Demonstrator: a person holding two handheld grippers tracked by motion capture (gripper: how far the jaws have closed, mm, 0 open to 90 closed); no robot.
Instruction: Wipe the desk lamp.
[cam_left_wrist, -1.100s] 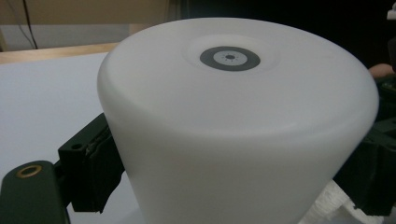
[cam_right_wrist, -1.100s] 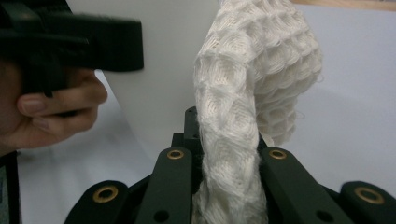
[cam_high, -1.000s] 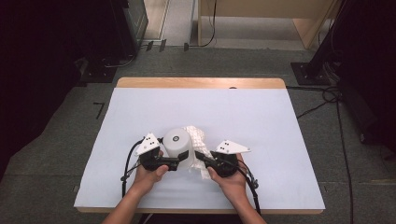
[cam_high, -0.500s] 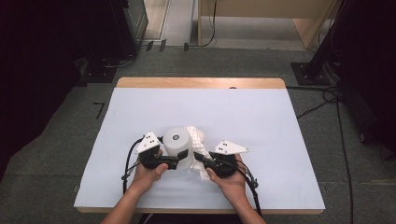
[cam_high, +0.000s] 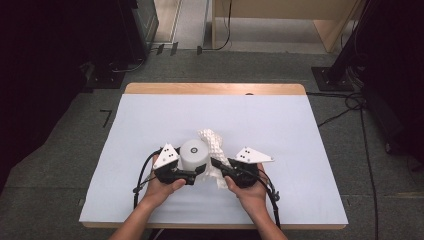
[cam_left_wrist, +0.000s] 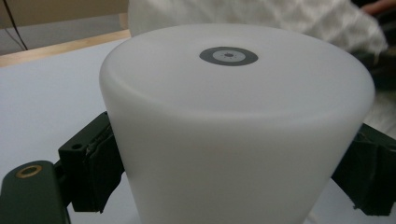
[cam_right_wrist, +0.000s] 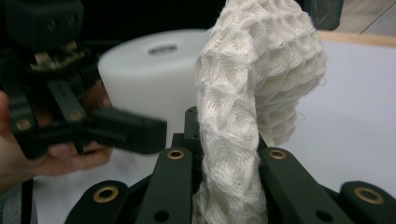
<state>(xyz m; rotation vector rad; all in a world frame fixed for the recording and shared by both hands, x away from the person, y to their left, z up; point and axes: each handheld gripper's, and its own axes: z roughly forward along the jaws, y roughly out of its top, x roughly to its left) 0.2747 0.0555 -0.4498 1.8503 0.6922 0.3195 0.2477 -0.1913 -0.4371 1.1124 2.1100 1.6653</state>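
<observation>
Wiping the white frosted plastic cylinder (cam_high: 194, 154), upturned on the pale blue table (cam_high: 300, 130) near its front edge: left gripper (cam_high: 196, 173) clamped on the cylinder's sides, right gripper (cam_high: 216, 163) pinched shut on the white waffle-weave cloth (cam_high: 214, 145) just right of the cylinder. Next, judging by this, pressing the cloth against the cylinder's wall and rubbing around it. Plenty of bare table beyond and right of the cylinder, little room toward the front edge.

Two hands, two grippers, close together near the table's front edge.
The left gripper (cam_high: 199, 171) squeezes something wide between its jaws — pads pressed on both sides. The right gripper (cam_high: 216, 163) is pinched tight, pointing toward the left one.
</observation>
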